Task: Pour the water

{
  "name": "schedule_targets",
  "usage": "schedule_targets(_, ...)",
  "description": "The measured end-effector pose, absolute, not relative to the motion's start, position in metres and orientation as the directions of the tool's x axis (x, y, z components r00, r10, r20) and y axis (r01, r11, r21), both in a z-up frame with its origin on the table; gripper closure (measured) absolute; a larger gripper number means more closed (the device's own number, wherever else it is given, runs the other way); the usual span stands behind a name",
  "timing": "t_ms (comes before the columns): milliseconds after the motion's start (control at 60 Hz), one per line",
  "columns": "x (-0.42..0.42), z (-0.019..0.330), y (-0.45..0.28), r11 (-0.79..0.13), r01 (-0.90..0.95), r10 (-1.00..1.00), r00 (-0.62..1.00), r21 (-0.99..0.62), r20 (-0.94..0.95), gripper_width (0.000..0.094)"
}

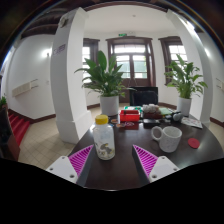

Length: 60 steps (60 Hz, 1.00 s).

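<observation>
- The hand-held gripper (113,160) stood wide apart, gripping nothing; only the tips of its two fingers showed, the rest cut off below the view, each with a striped magenta pad (81,157) on its inner face.
- A clear bottle (103,138) with a yellowish cap stood upright on the dark counter (125,170), just ahead of the left finger and a little inside it, with a gap toward the right finger. Whether it held water was hard to make out.
- A white mug (168,138) sat on the counter beyond the right finger, well apart from the bottle; its inside could not be seen.
- A small pale object (193,145) lay just beside the mug, too small to identify.
- Farther back on the counter lay a red box-like thing (129,117) and a clutter of dark items (160,115), their outlines blurred together.
- Behind the counter, a large potted plant (106,78) stood near a white pillar (68,70), and a second plant (185,78) stood off to the other side, partly cut off.
- Dark-framed windows (133,58) filled the far wall.
</observation>
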<state>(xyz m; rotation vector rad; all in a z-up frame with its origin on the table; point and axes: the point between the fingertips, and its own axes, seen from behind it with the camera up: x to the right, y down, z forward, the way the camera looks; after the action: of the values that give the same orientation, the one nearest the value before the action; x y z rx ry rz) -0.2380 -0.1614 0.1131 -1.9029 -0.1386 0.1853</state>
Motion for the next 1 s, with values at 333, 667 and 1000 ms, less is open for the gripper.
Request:
schedule_targets(333, -0.288, 0.078, -0.079, -0.317, 0.012, 0.183, 0.982, -0.949, -0.049, 0.0178)
schedule_targets(667, -0.293, 0.064, -0.034, -0.271, 0.004, 0.163, 0.986, -0.963, -0.042, 0.0354)
schedule_targets(1000, -0.289, 0.070, -0.032, -0.219, -0.071, 0.156, 0.982, -0.973, -0.107, 0.0474)
